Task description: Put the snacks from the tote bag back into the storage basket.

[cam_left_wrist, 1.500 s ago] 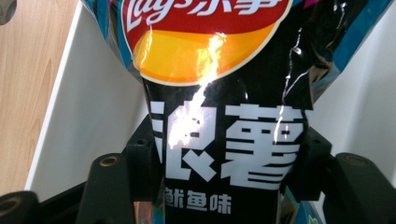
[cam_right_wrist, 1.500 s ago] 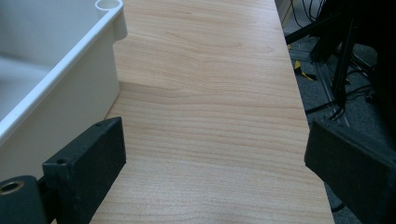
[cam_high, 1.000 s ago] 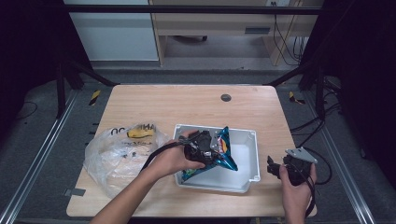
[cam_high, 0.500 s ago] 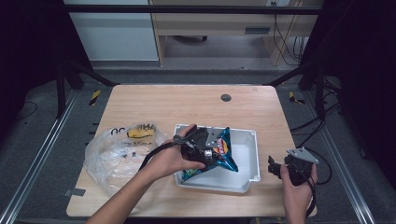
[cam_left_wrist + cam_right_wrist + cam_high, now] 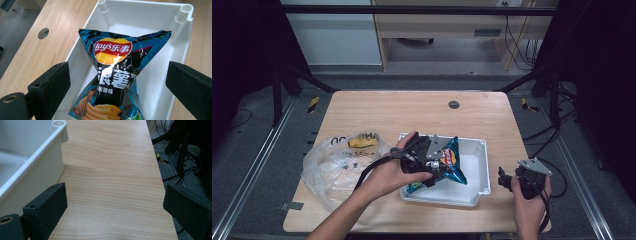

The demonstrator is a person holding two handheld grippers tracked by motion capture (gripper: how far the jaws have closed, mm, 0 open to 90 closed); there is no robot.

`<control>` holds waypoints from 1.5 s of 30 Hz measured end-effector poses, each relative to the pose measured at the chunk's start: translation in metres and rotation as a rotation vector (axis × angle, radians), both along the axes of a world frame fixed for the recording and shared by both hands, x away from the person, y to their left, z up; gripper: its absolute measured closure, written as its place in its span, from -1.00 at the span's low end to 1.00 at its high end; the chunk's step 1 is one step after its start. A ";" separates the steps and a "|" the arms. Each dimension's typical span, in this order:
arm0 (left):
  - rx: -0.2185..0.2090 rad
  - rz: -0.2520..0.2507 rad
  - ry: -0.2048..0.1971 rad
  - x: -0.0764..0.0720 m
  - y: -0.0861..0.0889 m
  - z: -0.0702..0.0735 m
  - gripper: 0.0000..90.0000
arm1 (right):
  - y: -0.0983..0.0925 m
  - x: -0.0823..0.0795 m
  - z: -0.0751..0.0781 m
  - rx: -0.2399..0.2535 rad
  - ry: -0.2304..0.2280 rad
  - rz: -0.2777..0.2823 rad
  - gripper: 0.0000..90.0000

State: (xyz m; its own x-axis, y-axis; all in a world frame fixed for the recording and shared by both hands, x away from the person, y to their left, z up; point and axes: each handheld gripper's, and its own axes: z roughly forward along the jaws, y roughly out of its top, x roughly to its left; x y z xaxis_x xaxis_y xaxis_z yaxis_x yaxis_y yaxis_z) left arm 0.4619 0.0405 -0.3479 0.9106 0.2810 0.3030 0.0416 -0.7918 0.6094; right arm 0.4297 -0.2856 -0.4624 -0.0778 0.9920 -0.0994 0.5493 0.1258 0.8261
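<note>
the blue bag of chips [image 5: 117,75] is lying in the white bin [image 5: 152,22], pinched in at its middle, with the logo end facing up. the left gripper [image 5: 438,161] is being held over the bin above the bag; its jaws have just been opening and are now standing wide apart, the bag between them but untouched by either pad. the right gripper [image 5: 507,176] is being held just beside the bin's right wall over the wooden table [image 5: 112,170], its jaws spread wide with nothing between them. a clear plastic bag [image 5: 337,165] holding something yellow is resting left of the bin.
</note>
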 end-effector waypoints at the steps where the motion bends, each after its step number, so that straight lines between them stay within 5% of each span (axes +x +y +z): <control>1: -0.005 0.002 0.001 -0.002 0.001 0.001 -0.89 | 0.001 0.000 0.000 0.000 0.003 0.001 -0.87; 12: -0.044 0.008 -0.012 -0.018 0.011 0.014 -0.90 | 0.004 -0.001 0.001 -0.004 0.000 0.004 -0.87; 35: -0.168 0.110 -0.037 -0.035 0.051 0.021 -0.91 | 0.003 -0.001 0.002 -0.007 -0.002 0.002 -0.87; 45: -0.209 0.172 -0.067 -0.045 0.082 0.023 -0.91 | 0.003 -0.003 0.002 -0.002 0.000 0.000 -0.87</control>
State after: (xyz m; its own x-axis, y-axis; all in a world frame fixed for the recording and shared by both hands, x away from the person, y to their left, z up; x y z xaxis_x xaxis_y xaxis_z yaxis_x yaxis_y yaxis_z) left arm 0.4166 0.1222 -0.3249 0.8238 0.4927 0.2803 0.1187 -0.6335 0.7646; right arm 0.4272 -0.2829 -0.4603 -0.0777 0.9918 -0.1011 0.5489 0.1272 0.8262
